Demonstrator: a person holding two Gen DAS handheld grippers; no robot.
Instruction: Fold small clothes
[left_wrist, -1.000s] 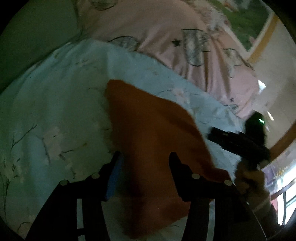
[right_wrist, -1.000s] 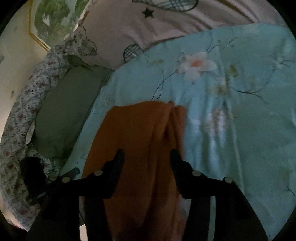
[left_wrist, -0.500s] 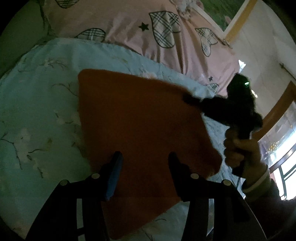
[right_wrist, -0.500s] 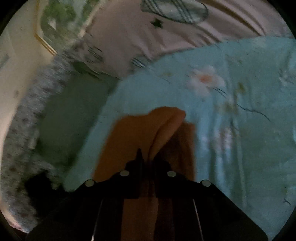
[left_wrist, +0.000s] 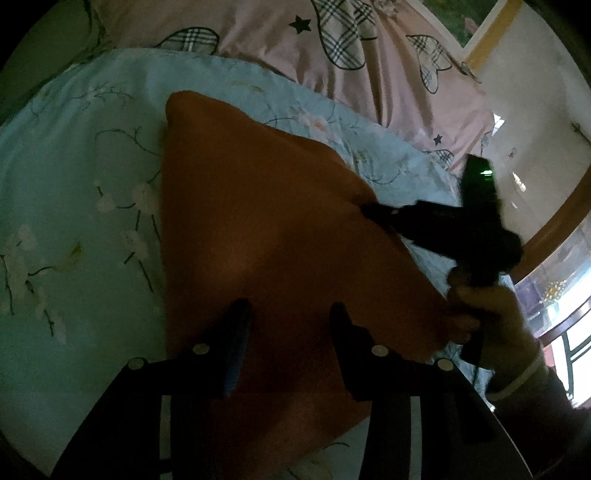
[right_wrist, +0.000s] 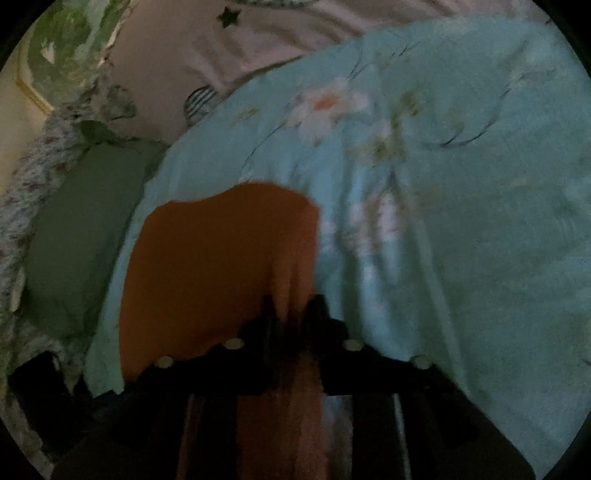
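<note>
- The orange cloth (left_wrist: 280, 236) lies on the bed's blue flowered cover (left_wrist: 74, 206), spread wide, one far corner pointing towards the pink pillow (left_wrist: 369, 66).
- The right gripper (right_wrist: 291, 306) has its jaws drawn close together on a fold of the cloth's right edge; seen from the left wrist, its tip (left_wrist: 373, 212) bites that edge and lifts it off the cover.
- The person's hand (left_wrist: 491, 314) wraps the right gripper's handle, close to the cloth's near right corner.
- The left gripper (left_wrist: 290, 314) hangs over the near part of the cloth with its jaws wide apart, holding nothing.
- Progress, as I read it: early. The cloth looks mostly flat, with no finished fold showing; only that pinched edge is raised.
- Still to come, I judge: carry the lifted edge across to the left side, lay it down, smooth it, then fold again to make it compact.
- The right wrist view is blurred, so how much fabric is caught I cannot tell.
- A green cushion (right_wrist: 81, 229) sits off the cover's left side.
</note>
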